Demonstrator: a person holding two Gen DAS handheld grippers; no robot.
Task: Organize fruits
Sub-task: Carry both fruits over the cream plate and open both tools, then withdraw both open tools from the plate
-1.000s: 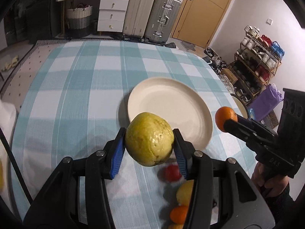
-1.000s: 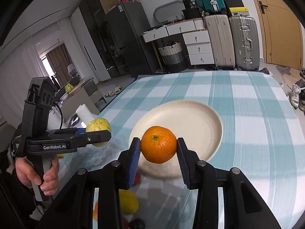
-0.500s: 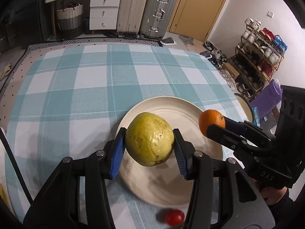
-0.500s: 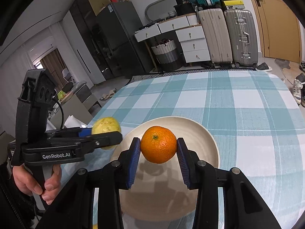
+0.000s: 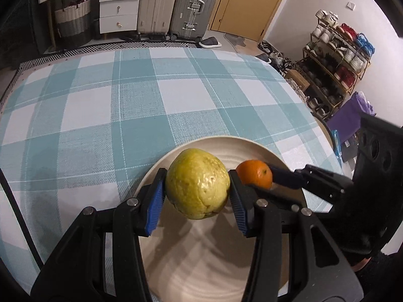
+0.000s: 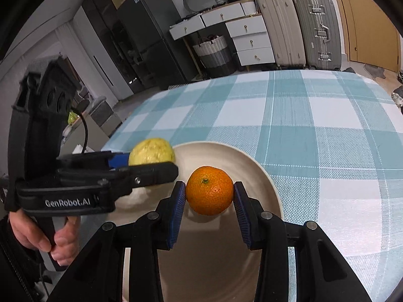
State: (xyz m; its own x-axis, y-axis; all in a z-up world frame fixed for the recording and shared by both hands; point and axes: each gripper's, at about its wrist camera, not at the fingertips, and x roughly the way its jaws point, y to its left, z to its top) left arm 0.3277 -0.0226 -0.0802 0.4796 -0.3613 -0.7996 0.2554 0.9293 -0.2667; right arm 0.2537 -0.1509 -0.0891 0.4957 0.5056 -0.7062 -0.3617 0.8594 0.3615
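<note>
As both fruits came over the plate (image 5: pixel 254 143), release looked near.
Left gripper (image 5: pixel 197 196) stayed clamped on the yellow-green fruit (image 5: pixel 197 190), right gripper (image 6: pixel 209 197) on the orange (image 6: pixel 209 193); a second before, both hung short of the plate above the checked bench (image 5: pixel 100 115), so lowering and letting go remained.
</note>
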